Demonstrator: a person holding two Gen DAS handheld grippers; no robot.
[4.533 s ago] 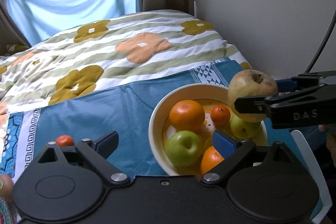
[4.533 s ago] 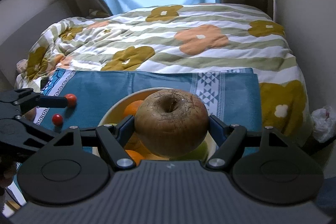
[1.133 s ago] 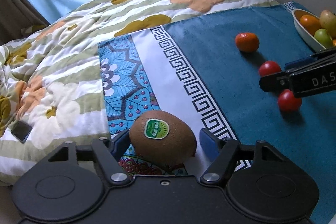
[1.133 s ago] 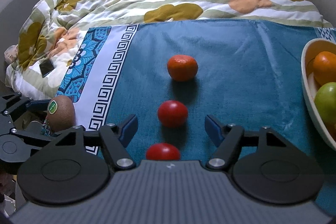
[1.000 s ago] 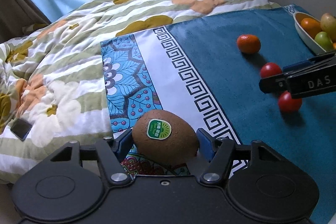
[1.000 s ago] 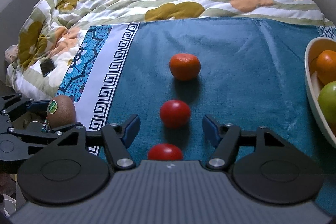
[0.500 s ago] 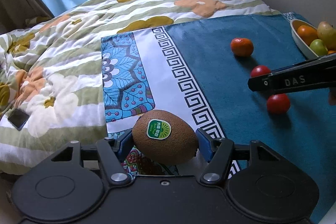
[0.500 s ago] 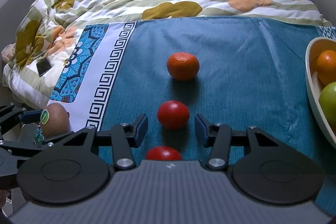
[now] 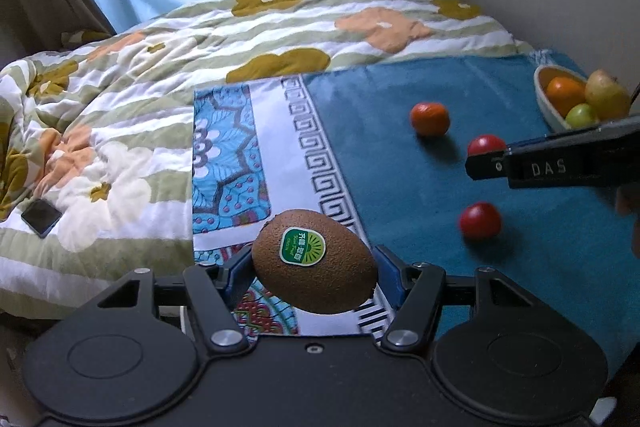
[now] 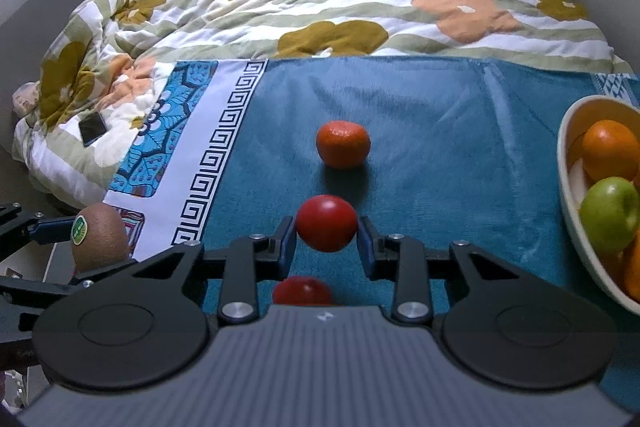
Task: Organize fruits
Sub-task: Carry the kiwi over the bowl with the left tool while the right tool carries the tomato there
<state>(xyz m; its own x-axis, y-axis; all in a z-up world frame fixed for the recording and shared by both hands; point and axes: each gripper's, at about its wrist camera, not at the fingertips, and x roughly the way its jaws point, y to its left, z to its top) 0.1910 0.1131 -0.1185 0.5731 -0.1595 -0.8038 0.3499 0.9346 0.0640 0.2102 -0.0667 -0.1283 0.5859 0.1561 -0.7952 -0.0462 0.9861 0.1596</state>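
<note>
With our left gripper [image 9: 314, 277] we hold a fuzzy brown kiwi with a green sticker [image 9: 314, 267], jaws pinching it from both sides, lifted over the near left patterned edge of the blue towel [image 10: 440, 115] spread on the bed. Our right gripper [image 10: 326, 241] has its jaws closed in around a small red tomato [image 10: 326, 223], blue pads at its sides, though we cannot tell whether they touch. A second red tomato [image 10: 302, 291] lies just nearer, an orange mandarin [image 10: 343, 143] farther, and the cream bowl [image 10: 568, 163] of oranges and green apples sits at the right.
</note>
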